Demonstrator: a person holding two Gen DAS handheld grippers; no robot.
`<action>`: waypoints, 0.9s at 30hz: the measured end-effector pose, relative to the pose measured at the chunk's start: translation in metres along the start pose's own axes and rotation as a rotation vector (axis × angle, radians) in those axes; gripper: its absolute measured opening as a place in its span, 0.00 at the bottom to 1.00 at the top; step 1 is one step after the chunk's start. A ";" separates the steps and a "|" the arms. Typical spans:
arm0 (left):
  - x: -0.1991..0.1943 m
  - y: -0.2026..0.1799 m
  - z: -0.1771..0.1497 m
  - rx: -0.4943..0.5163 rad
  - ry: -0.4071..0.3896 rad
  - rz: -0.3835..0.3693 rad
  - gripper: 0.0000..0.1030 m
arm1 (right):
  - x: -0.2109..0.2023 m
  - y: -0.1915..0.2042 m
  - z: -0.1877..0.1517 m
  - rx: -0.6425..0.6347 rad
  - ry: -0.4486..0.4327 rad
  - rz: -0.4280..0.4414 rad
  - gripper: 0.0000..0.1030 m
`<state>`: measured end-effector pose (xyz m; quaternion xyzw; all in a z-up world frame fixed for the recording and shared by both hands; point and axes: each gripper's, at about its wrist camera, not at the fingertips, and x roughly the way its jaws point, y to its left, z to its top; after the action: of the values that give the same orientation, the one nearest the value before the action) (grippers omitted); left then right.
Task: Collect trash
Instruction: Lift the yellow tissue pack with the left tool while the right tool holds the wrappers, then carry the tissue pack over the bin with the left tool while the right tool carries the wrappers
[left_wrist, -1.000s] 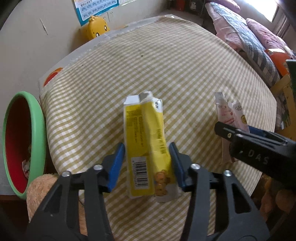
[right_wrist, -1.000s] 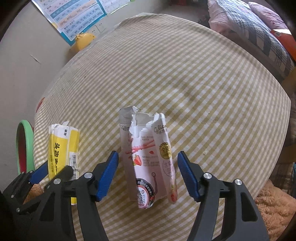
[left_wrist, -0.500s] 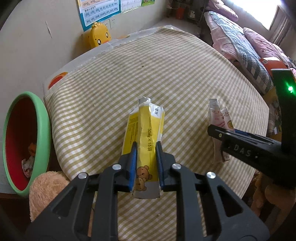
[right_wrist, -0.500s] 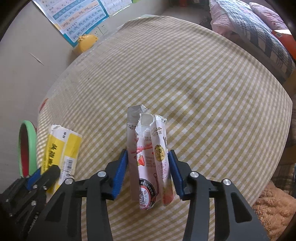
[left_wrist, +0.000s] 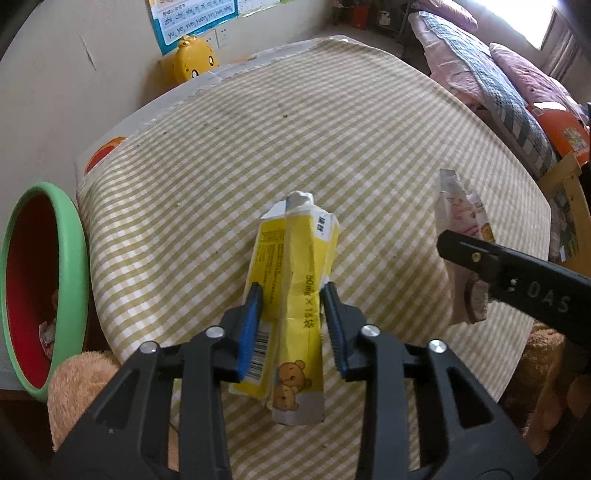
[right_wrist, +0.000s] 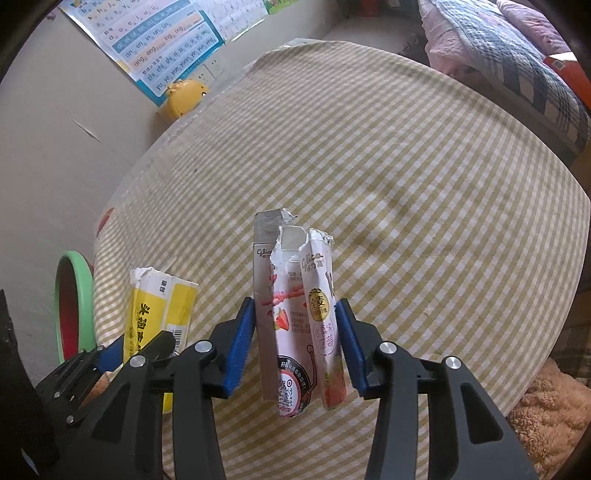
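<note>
My left gripper (left_wrist: 293, 325) is shut on a crushed yellow carton (left_wrist: 295, 291) with a bear print, lifted above the checked table (left_wrist: 295, 147). My right gripper (right_wrist: 295, 339) is shut on a torn pink strawberry snack box (right_wrist: 295, 314), also off the table. The pink box (left_wrist: 461, 240) and the right gripper's arm show at the right of the left wrist view. The yellow carton (right_wrist: 159, 306) shows at the left of the right wrist view. A green-rimmed red bin (left_wrist: 40, 288) stands left of the table, with some trash at its bottom.
A yellow duck-shaped toy (left_wrist: 192, 59) sits at the table's far edge against the wall, under a poster (right_wrist: 162, 44). A bed with pillows (left_wrist: 498, 74) lies to the right. A brown plush toy (left_wrist: 81, 384) is below the table's near edge.
Both grippers closed on their packages and lifted them off the table. The yellow carton now rides higher and tilts in the left gripper.
</note>
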<state>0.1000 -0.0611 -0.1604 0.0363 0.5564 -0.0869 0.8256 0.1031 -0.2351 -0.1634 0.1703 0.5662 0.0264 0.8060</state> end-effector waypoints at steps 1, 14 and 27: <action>-0.002 0.002 0.000 -0.010 -0.007 -0.008 0.22 | -0.002 0.000 0.000 0.002 -0.005 0.004 0.41; -0.045 0.017 -0.001 -0.075 -0.097 -0.023 0.17 | -0.038 0.010 0.002 -0.015 -0.131 0.031 0.42; -0.104 0.039 -0.002 -0.076 -0.285 0.051 0.17 | -0.066 0.032 -0.006 -0.121 -0.229 -0.011 0.42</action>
<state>0.0677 -0.0114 -0.0665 0.0063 0.4352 -0.0493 0.8990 0.0792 -0.2193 -0.0961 0.1199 0.4689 0.0364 0.8743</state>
